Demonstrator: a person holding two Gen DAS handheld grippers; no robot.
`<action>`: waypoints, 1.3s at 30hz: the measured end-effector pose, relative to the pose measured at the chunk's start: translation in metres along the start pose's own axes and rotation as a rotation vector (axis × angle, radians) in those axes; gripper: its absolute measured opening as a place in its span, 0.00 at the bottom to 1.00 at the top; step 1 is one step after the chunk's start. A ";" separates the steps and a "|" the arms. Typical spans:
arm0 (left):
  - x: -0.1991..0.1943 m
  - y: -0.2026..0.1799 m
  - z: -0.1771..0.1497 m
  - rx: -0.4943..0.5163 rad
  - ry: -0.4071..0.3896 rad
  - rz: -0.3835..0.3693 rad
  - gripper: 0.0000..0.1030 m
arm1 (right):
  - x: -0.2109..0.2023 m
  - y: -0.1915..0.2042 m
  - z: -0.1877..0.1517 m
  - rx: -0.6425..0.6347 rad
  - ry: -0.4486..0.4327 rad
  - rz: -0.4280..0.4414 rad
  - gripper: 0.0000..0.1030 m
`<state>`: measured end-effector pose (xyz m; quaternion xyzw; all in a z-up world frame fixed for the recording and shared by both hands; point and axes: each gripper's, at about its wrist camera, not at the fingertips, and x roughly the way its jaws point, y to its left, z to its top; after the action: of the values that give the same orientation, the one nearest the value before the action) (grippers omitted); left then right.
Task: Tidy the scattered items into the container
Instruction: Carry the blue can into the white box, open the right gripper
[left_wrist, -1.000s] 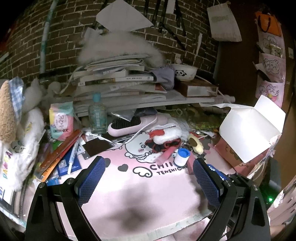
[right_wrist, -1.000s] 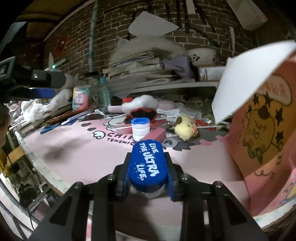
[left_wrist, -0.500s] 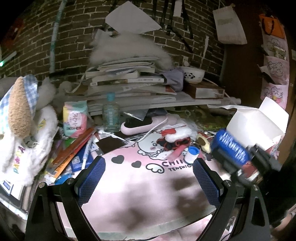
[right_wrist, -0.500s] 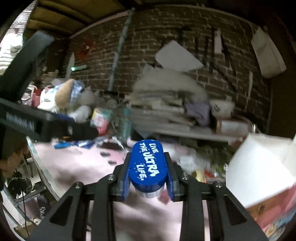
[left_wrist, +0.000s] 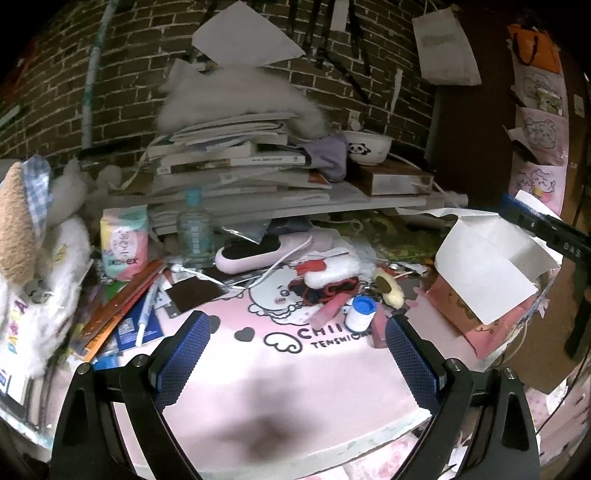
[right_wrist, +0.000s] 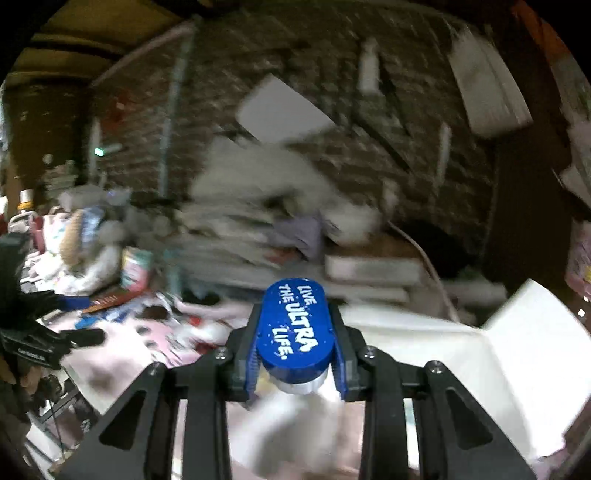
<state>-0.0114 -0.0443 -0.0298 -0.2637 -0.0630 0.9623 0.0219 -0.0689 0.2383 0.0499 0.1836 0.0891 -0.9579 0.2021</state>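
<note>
One blue-capped tin sits clamped in your right gripper, centre frame, above the pink box; your left gripper hangs wide, empty. Release short, and its raised flap could deflect it.

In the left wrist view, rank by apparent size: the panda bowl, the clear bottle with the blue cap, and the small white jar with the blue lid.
1. clear bottle
2. panda bowl, nearly alike; farther back, so unsure
3. small white jar
</note>
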 end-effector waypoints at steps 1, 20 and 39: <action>0.001 -0.002 0.000 0.002 0.002 -0.003 0.92 | 0.003 -0.010 0.002 -0.002 0.038 -0.012 0.28; 0.001 -0.017 0.002 0.038 0.003 -0.010 0.92 | 0.087 -0.065 -0.004 -0.204 0.716 -0.080 0.28; 0.011 -0.023 0.000 0.070 0.046 0.008 0.92 | 0.115 -0.060 -0.019 -0.250 0.900 -0.031 0.42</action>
<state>-0.0210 -0.0206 -0.0320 -0.2849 -0.0276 0.9577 0.0288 -0.1860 0.2561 -0.0060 0.5537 0.2855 -0.7678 0.1498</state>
